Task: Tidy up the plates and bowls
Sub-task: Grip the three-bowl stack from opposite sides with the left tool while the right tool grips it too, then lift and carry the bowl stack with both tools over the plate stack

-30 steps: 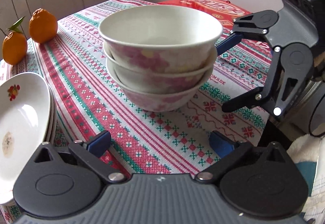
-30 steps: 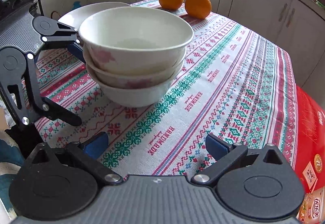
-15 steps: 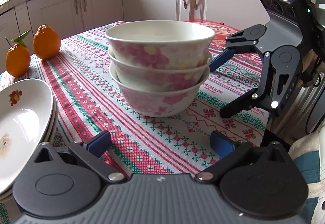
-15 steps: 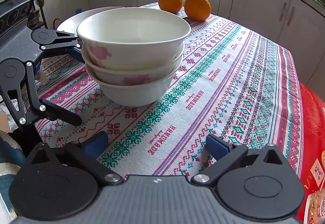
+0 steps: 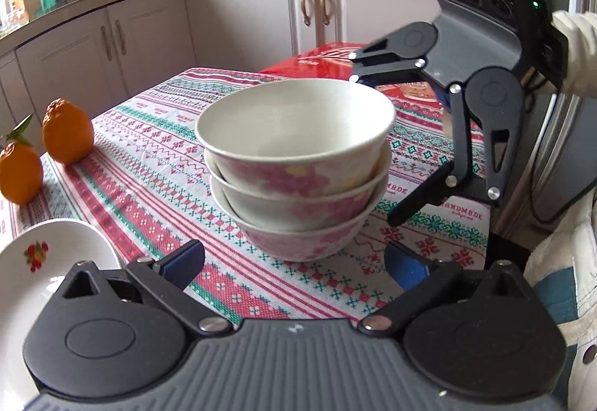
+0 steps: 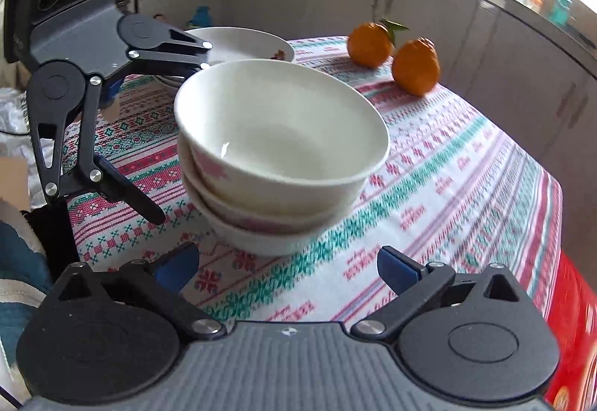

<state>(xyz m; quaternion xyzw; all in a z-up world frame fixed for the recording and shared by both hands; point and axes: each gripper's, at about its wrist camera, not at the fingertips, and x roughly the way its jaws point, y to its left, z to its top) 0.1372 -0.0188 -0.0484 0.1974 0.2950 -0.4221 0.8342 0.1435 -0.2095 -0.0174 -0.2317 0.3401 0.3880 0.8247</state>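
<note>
Three white ceramic bowls with pink flower prints sit nested in one stack (image 5: 298, 168) (image 6: 280, 157) on the worktop's red, green and white patterned tablecloth (image 5: 149, 172) (image 6: 466, 187), roughly midway across the cloth. The top bowl is empty, its glazed inside bare and catching a small glint of light. Near the edge of the worktop by the left side stands a short pile of white shallow plates (image 5: 33, 280) (image 6: 238, 45), the top one printed with a small fruit motif and holding nothing else. Two oranges (image 5: 67, 135) (image 6: 414, 66), one with a green leaf, rest together on the cloth toward the corner nearest the cupboards. A red printed carton (image 5: 328, 62) lies at the far end of the worktop beyond the bowls.

The left gripper (image 5: 294, 262) (image 6: 179, 142) stands with its jaws wide, having just closed in a touch; nothing is between them, and its blue pads (image 5: 183, 262) are clear of the stack. The right gripper (image 6: 287, 267) (image 5: 369, 146) also has its jaws spread wide and empty, one finger up by the top bowl's rim, the other low beside the bottom bowl; from here I cannot tell whether the upper one touches. A white sleeve (image 5: 574, 53) shows behind it.
</note>
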